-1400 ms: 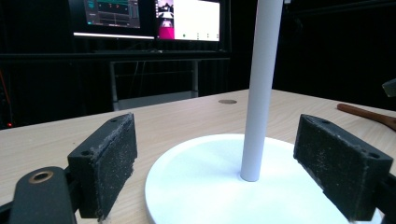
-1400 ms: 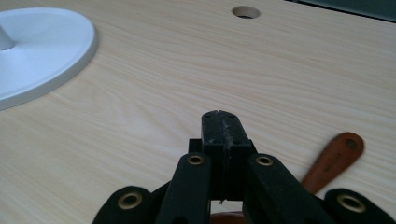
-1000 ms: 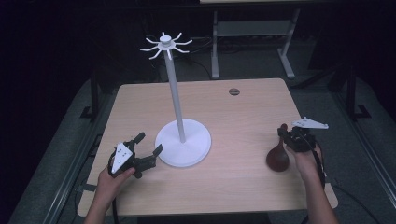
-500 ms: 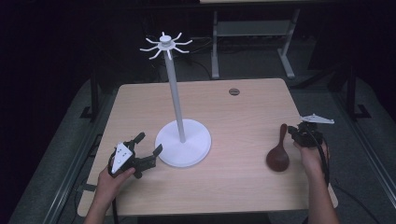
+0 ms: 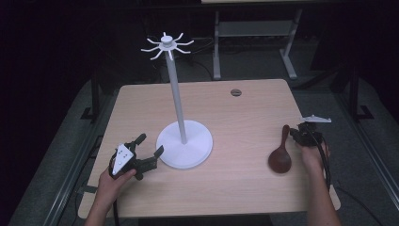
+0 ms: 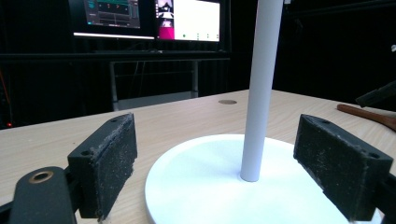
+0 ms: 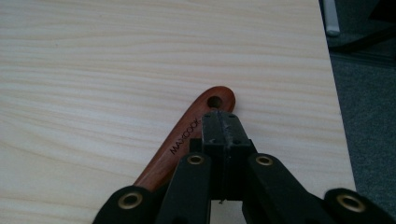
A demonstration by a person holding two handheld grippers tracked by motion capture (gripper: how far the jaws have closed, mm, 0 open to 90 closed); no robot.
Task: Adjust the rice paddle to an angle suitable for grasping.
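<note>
The right claw point(image 7: 223, 122) has its jaws pressed together over the handle end of the wooden spoon point(image 7: 187, 140), just short of the hanging hole; whether they pinch the wood or merely ride above it I cannot tell from the right gripper view, though in the high view the right claw point(image 5: 301, 136) sits at the tip of the handle while the spoon point(image 5: 281, 153) lies flat on the worktop point(image 5: 235, 197) near its right edge, bowl toward the person. The left claw point(image 5: 149, 149) rests near the front left corner with its jaws wide apart, nothing between the pads point(image 6: 114, 163), aimed at the round base of the white hook stand point(image 5: 183, 148) whose pole point(image 6: 259, 88) rises at the middle of the worktop. Judging by this, the job looks to be hanging the spoon on one of the hooks point(image 5: 165, 46) at the top, and it is barely begun: the spoon is not lifted, every hook is bare, and the pick-up, carry and threading of the hole all remain. The handle reads "MAXCOOK" in dark letters; the screens behind the worktop are too small to read
</note>
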